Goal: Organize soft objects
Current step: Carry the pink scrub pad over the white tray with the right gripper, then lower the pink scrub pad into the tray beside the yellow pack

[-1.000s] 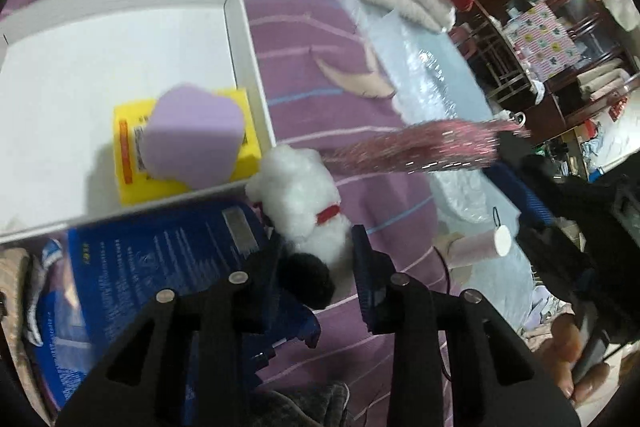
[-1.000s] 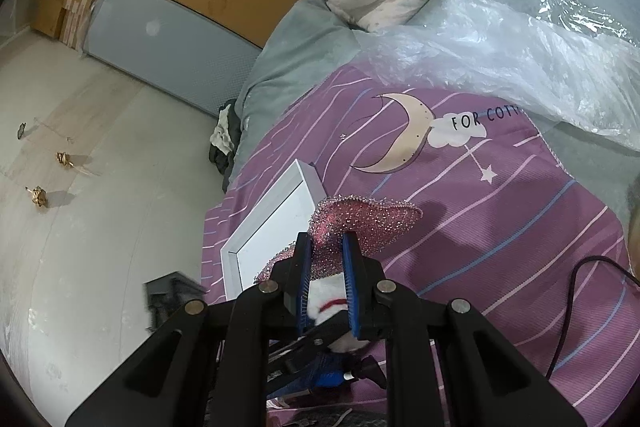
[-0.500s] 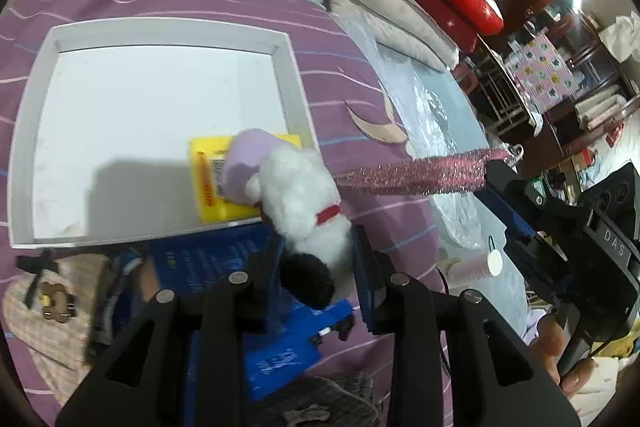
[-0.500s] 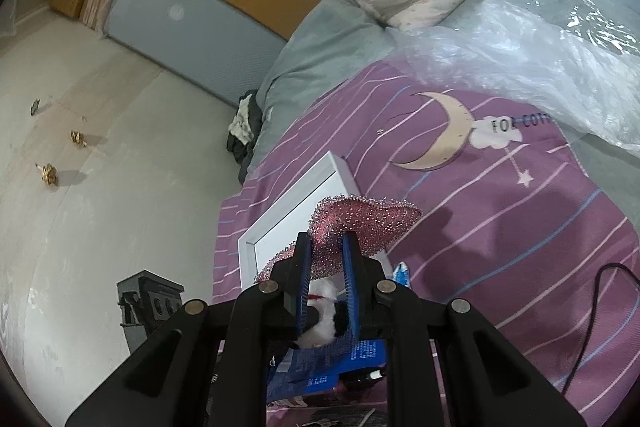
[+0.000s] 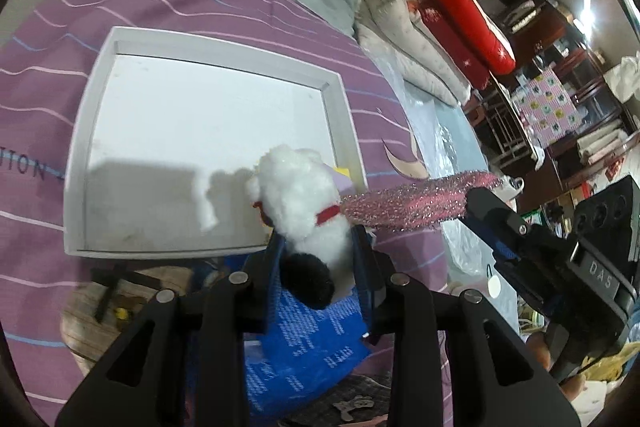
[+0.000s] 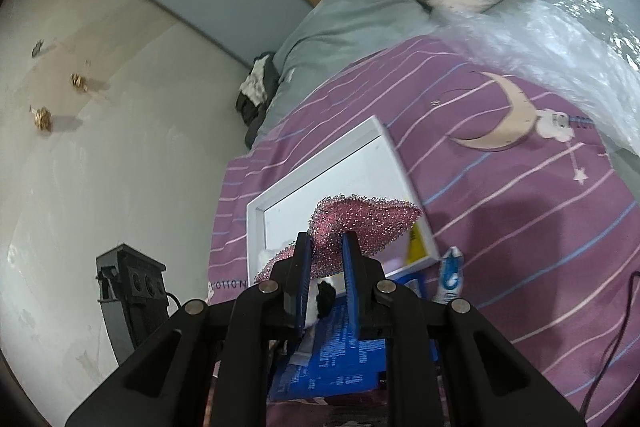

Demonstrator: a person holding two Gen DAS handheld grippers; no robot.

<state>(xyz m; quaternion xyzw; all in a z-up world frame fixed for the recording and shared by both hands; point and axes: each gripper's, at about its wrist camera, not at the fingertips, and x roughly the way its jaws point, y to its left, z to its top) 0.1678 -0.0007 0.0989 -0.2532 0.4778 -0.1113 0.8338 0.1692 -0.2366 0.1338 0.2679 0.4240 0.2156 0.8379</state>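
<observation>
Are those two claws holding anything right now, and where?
Left gripper clamps the white plush toy by its black end. Right gripper pinches the pink glittery pad at its edge.

The white plush toy (image 5: 302, 205) hid nearly all of the yellow sponge (image 5: 343, 171) and purple sponge (image 5: 341, 181) in the white tray (image 5: 348, 131). The left gripper (image 5: 320, 259) covered the blue package (image 5: 304, 339). The package's small print stayed illegible.

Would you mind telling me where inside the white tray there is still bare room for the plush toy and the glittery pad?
The white tray is bare across its far half and left side, bordered by the far and left rims. The crowded spot is the near right corner, where the yellow sponge and a purple piece lie, behind the plush toy in the left gripper.
</observation>
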